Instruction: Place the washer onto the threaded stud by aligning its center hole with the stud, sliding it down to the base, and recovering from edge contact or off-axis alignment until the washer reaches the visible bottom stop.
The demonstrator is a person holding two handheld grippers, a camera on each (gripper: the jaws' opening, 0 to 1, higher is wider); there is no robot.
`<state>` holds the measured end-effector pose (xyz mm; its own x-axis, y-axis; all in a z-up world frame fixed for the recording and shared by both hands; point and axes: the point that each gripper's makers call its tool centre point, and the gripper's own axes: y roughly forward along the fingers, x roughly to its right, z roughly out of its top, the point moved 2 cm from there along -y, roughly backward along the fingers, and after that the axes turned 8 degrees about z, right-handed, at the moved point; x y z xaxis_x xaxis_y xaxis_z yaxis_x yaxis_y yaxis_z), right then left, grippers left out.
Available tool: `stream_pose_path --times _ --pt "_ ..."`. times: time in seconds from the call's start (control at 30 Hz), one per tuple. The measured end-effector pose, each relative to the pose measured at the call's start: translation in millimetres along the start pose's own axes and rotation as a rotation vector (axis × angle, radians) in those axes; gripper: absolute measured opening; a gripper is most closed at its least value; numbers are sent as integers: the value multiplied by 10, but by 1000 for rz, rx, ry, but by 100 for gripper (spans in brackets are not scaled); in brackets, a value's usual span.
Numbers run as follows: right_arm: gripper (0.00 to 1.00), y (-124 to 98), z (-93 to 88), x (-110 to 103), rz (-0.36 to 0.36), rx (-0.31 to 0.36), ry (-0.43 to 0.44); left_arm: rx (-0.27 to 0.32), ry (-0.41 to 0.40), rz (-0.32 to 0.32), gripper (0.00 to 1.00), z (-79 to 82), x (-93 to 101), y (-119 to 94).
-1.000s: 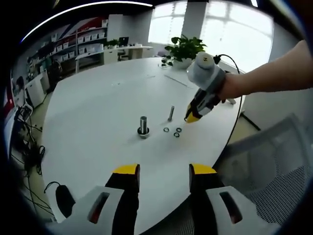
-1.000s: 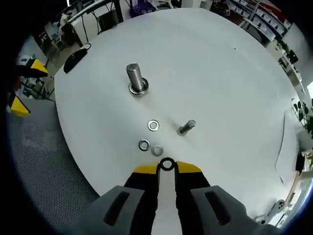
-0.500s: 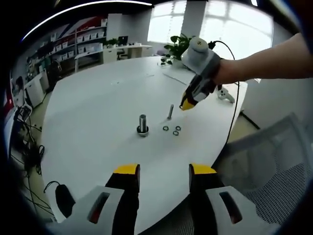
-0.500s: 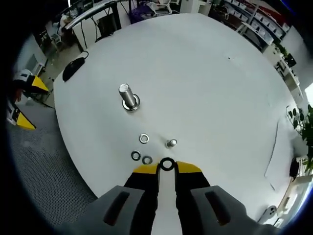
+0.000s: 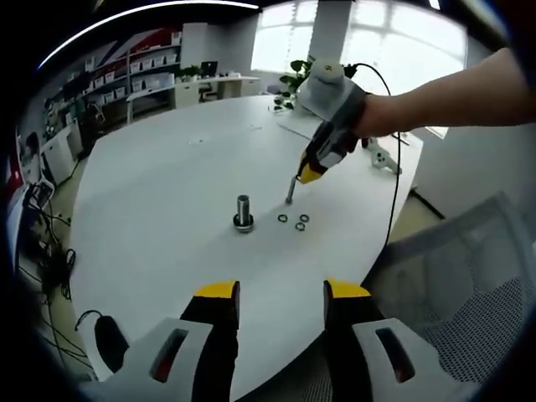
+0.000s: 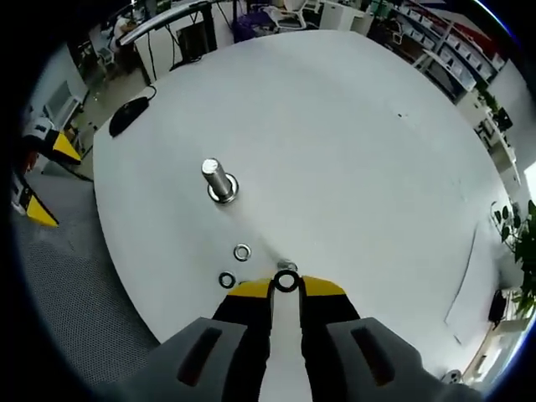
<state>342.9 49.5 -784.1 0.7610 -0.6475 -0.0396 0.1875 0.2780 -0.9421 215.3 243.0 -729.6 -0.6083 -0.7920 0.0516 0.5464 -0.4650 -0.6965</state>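
Dark ring washer (image 6: pixel 286 281) upright between jaws; threaded stud (image 6: pixel 215 179) upright, apart.

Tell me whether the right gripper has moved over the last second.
Yes. The right gripper, pinching a washer, moved from beside the loose washers to above the thin stud.

My right gripper (image 5: pixel 308 173) hung above the slim stud (image 5: pixel 290 192), loose washers (image 5: pixel 293 221) beside it, thick bolt (image 5: pixel 243 213) further left on my table (image 5: pixel 167 184).
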Motion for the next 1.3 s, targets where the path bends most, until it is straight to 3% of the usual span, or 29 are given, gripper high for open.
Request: stream_pose_path --times 0.6,1.3 --pt "14 138 50 61 11 -27 -34 -3 -1 -7 39 -12 9 0" --pt "14 461 -88 92 47 -92 -43 -18 -3 10 39 -58 -35 12"
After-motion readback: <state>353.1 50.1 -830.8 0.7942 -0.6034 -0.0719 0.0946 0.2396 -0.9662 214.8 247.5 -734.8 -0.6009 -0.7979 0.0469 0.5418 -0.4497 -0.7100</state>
